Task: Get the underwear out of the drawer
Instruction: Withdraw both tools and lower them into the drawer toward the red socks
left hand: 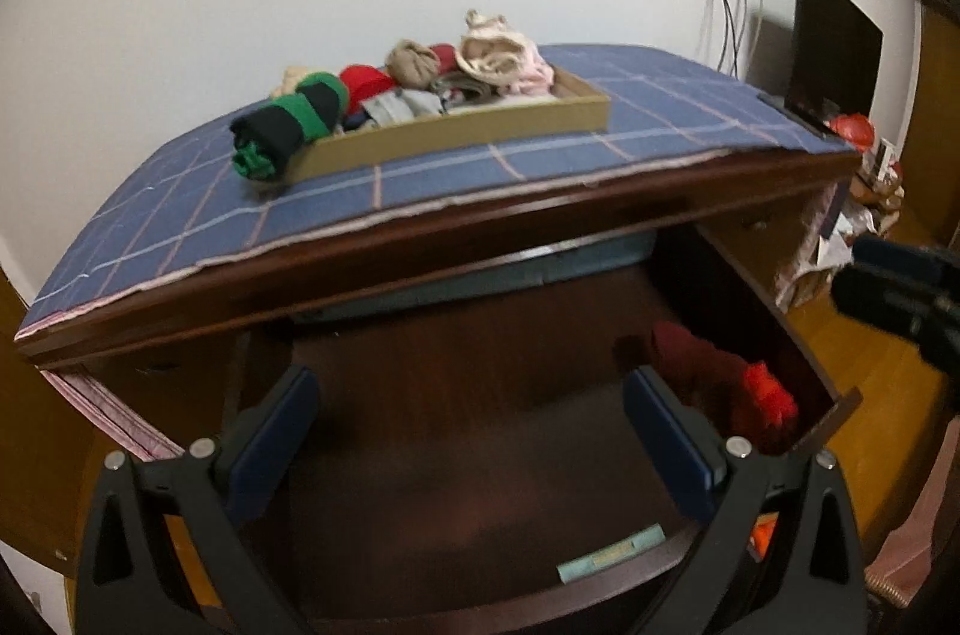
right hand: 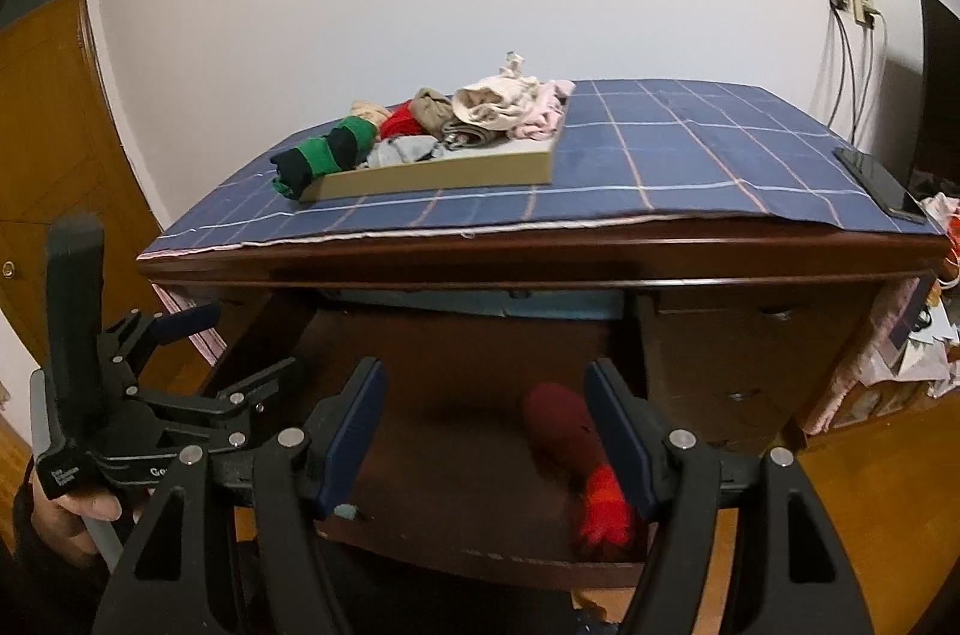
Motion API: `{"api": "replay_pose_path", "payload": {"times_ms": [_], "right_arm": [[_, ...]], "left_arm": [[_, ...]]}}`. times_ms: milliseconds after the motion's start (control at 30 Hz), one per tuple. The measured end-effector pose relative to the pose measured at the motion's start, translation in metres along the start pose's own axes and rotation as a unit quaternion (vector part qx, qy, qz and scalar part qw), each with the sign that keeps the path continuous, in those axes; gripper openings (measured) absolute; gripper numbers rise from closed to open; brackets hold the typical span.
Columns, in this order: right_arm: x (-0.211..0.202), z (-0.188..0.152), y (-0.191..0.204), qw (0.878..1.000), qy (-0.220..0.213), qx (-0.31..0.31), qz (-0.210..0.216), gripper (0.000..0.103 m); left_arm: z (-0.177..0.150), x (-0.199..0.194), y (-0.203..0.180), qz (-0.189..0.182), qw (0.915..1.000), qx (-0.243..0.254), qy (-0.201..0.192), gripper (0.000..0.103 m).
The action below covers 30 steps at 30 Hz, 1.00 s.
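Note:
A dark wooden drawer [left hand: 456, 395] stands pulled open under the desk top; it also shows in the right wrist view [right hand: 456, 431]. A rolled red and dark-red piece of underwear [left hand: 720, 383] lies at the drawer's right side, also in the right wrist view [right hand: 576, 455]. My left gripper [left hand: 471, 395] is open and empty over the drawer, left of the roll. My right gripper [right hand: 483, 389] is open and empty above the drawer, its right finger [right hand: 618, 425] beside the roll. The left gripper also shows at the left of the right wrist view [right hand: 240, 353].
A cardboard tray [left hand: 480, 125] heaped with rolled clothes sits on the blue checked cloth [left hand: 660, 95] on the desk top. A black-and-green roll [left hand: 288, 125] hangs off its left end. A phone [right hand: 879, 182] lies at the right edge. A monitor [left hand: 834, 53] and clutter stand at right.

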State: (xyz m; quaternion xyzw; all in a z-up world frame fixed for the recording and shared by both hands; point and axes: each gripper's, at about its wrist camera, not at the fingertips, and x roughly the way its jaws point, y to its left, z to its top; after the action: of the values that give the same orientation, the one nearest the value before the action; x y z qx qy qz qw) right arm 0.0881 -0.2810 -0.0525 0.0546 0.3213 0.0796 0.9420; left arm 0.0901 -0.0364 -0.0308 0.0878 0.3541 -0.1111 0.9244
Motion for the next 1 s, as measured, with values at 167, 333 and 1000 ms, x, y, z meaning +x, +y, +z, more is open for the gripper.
{"api": "replay_pose_path", "payload": {"times_ms": [167,333,1000], "right_arm": [[-0.010,-0.007,-0.014,1.000,0.007,-0.001,-0.027,0.070],[-0.018,-0.012,-0.040,0.998,0.004,0.015,-0.060,0.070],[0.116,-0.009,-0.061,0.984,0.177,-0.021,0.023,0.066]], "left_arm": [[-0.009,0.004,-0.011,-0.009,0.9997,0.014,0.018,0.103],[-0.009,0.011,-0.018,-0.039,0.9985,0.019,0.032,0.103],[0.002,0.085,-0.026,-0.078,0.9871,0.058,0.127,0.103]]}}
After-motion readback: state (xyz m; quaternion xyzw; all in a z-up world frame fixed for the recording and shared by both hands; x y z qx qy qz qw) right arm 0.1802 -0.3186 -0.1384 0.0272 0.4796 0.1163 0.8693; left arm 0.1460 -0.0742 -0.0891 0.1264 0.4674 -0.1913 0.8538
